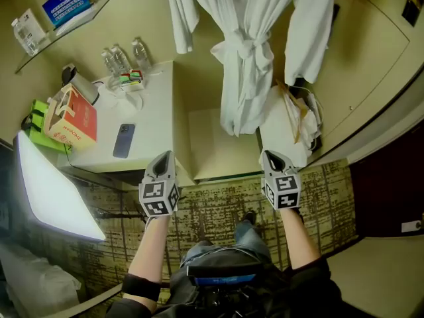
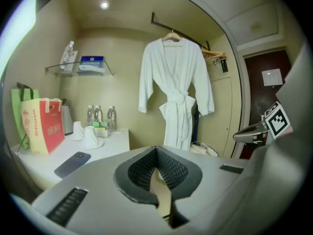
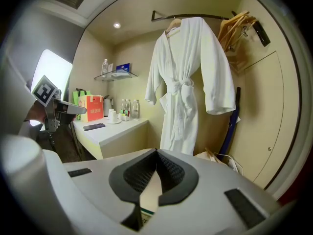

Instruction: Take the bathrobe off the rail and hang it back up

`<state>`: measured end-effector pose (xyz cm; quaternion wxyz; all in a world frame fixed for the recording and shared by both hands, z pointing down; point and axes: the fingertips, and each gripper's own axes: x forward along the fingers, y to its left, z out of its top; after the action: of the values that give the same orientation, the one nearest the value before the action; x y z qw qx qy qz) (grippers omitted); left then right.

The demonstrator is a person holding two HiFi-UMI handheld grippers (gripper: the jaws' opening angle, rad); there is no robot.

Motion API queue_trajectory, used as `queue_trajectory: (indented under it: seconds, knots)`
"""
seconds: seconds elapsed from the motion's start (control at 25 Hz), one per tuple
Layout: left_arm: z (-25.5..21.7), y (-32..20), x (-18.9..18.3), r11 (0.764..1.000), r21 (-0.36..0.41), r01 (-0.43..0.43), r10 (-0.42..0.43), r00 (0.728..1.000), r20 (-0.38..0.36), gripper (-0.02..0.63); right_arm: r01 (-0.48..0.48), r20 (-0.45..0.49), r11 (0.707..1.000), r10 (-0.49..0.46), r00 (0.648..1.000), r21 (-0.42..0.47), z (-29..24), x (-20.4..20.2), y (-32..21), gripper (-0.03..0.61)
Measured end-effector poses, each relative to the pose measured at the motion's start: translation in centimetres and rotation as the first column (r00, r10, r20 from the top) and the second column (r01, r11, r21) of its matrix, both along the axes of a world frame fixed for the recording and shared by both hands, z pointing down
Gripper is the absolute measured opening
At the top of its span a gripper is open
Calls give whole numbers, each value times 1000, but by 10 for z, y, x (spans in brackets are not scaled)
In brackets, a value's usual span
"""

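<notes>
Robe: bathrobe (image 1: pixel 248 52) hangs by its hanger (image 2: pixel 172 35) on the rail (image 3: pixel 195 16), upper centre | Tongs: left gripper (image 1: pixel 161 161), right gripper (image 1: pixel 271 159) clenched, empty, lower centre, well apart from it | Step: apparently none in hand | Next: if starting, raise, unclench at hanger.

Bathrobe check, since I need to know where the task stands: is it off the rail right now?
No, the bathrobe hangs on a hanger from the rail, its belt tied.
</notes>
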<state>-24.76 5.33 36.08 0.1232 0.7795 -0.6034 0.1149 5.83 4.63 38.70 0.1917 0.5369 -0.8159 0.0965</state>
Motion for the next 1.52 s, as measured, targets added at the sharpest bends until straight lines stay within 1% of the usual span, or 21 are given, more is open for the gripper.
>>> queue_trajectory:
  seconds: [0.28,0.68,0.84,1.2,1.52]
  knots:
    - [17,29,-6,999,-31,11,-11,1000,-19,0,-16,16,1000,16,1000,-22,15,4,25,25]
    - [16,48,5,999,-36,9,-10,1000,-19,0,-1,22,1000,1,1000,-14,9,8,35,25]
    - [12,54,9,999,-22,28,-29,999,-38,0,6,24,1000,-6,1000,-13,8,13,37,25]
    - [17,65,12,999,-33,36,-36,999,-7,0,22,20,999,-21,1000,-35,19,15,42,26]
    - [16,60,24,999,-37,23,-23,1000,-6,0,33,26,999,-32,999,-33,18,22,33,25]
